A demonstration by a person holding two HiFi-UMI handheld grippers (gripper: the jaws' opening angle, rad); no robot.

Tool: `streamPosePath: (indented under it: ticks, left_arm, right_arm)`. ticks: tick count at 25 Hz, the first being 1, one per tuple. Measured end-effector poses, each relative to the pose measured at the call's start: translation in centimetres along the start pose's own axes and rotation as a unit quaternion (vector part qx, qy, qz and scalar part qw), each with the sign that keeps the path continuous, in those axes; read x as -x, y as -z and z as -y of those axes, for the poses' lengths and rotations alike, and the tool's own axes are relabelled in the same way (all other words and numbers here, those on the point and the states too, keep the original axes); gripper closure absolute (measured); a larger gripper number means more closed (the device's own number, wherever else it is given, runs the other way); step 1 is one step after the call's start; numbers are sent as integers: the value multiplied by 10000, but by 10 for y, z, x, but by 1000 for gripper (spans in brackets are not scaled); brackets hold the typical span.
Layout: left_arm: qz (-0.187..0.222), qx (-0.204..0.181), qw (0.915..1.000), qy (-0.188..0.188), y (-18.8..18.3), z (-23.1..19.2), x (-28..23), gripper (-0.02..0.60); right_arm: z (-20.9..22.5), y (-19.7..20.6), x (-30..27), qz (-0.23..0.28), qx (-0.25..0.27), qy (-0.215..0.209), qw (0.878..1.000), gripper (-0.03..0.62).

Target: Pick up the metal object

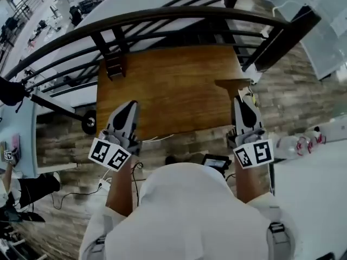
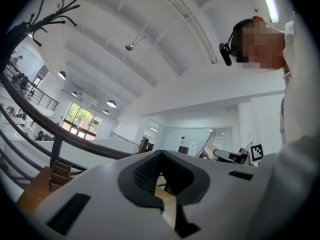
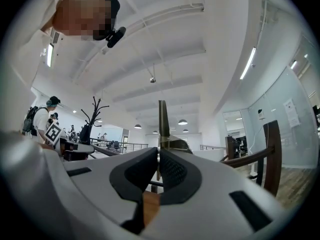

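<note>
R gripper (image 3: 159, 154) fingers pinch thin metal object (image 3: 163, 124); L gripper (image 2: 161, 155) fingers pressed together, near wooden table (image 1: 168, 85).

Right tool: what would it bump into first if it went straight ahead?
Probably the railing. The right tool, pinching the metal object, points over the table edge toward it, though depth is unclear.

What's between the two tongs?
Nothing: in the head view, only bare wooden table lies between the left tongs and the right tongs, which grip the metal object.
</note>
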State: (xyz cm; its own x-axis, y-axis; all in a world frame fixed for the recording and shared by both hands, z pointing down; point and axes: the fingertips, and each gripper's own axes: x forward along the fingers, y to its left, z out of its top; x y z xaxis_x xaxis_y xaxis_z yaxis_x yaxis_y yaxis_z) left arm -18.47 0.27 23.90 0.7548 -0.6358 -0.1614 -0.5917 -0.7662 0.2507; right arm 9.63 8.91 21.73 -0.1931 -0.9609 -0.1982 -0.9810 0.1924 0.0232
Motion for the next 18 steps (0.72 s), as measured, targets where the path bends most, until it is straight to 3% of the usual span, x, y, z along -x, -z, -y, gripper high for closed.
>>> streamPosePath:
  ticks: [4,18]
  left_arm:
    - [48,-148,9999,-71,-2,26,0,568]
    - [-523,-21,9986,5,71,154,-29,568]
  right_arm:
    - [14,-12,13,75,-91,-78,9999,568]
    - [84,12,108,-265,-521,-296,9979,568]
